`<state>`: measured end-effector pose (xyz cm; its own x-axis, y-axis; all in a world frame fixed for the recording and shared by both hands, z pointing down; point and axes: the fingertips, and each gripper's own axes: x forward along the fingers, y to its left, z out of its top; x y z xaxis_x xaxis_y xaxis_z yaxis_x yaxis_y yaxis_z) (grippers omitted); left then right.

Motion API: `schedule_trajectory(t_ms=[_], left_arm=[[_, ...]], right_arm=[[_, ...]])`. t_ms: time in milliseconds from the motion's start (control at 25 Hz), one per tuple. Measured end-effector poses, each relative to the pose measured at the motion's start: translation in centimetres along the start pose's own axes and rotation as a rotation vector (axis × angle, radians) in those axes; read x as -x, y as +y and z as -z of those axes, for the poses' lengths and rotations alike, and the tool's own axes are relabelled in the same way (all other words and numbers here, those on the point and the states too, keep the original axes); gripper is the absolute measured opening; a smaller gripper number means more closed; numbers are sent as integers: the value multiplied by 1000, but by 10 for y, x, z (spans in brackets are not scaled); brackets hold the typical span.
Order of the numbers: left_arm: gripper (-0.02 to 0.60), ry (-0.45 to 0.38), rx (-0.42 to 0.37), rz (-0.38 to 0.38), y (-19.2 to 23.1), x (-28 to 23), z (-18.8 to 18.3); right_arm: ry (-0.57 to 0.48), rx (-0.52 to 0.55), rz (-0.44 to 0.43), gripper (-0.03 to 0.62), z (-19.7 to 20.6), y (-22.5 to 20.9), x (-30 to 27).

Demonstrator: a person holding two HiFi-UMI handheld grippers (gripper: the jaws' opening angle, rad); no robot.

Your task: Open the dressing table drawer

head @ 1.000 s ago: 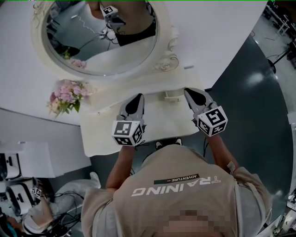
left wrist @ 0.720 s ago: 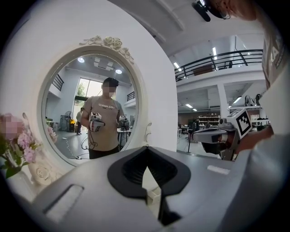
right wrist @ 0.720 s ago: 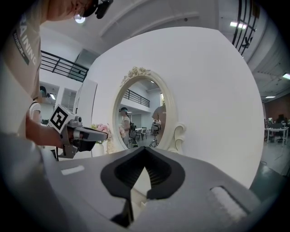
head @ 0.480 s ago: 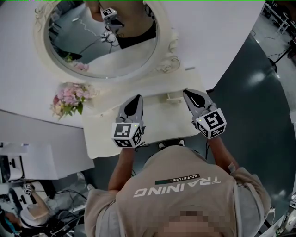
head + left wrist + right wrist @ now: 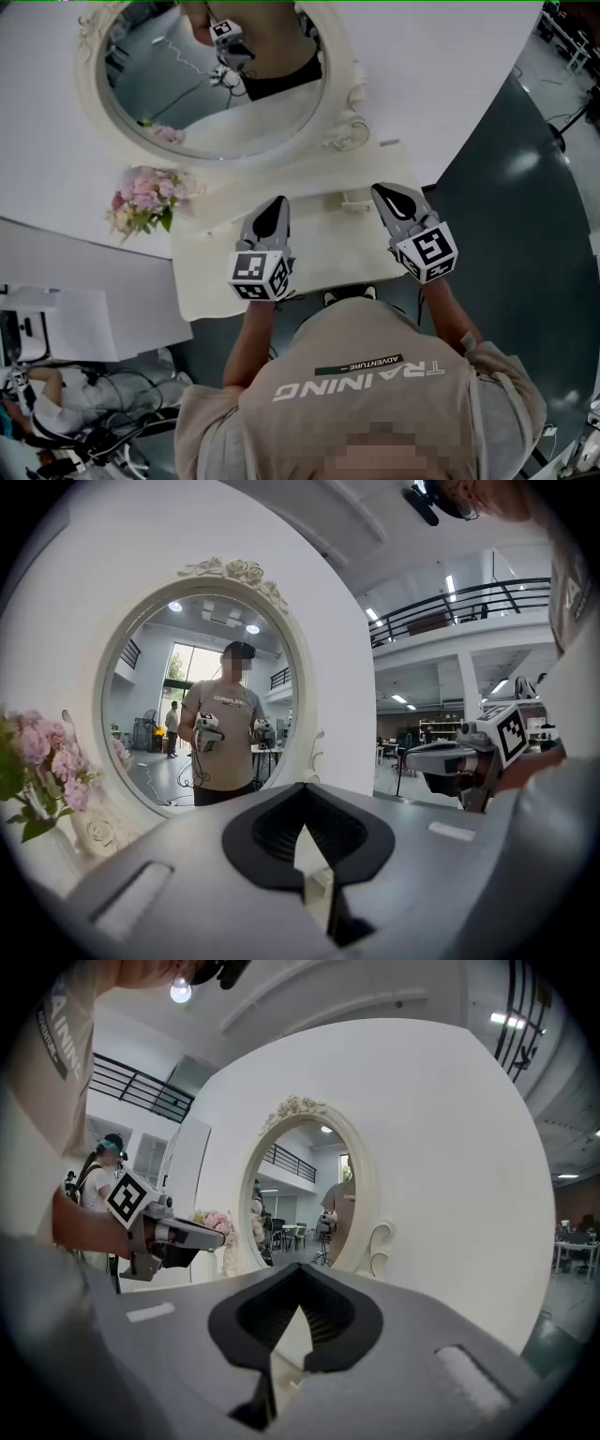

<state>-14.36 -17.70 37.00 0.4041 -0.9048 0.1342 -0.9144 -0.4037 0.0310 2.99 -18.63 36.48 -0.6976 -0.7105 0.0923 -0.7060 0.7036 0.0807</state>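
Note:
The cream dressing table stands against a white wall under an oval mirror. Its drawer front is hidden below the table top in every view. My left gripper hovers over the left middle of the top, jaws together with nothing between them. Over the right side, my right gripper is also shut and empty. Both point level toward the mirror. In the left gripper view the shut jaws face the mirror. In the right gripper view the jaws are closed too.
Pink flowers in a vase stand at the table's left back corner. A small cream fitting sits at the back of the top between the grippers. The person stands at the table's front edge. Dark floor lies to the right.
Both grippers stay over the table top where they were. Only the head view has drifted slightly.

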Motion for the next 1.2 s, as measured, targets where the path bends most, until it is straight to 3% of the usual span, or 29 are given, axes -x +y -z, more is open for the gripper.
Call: schedule_trajectory(t_ms=[1200], left_arm=[[18, 21, 43, 6, 13, -4, 19]], right_arm=[[9, -34, -16, 2, 11, 6, -24]])
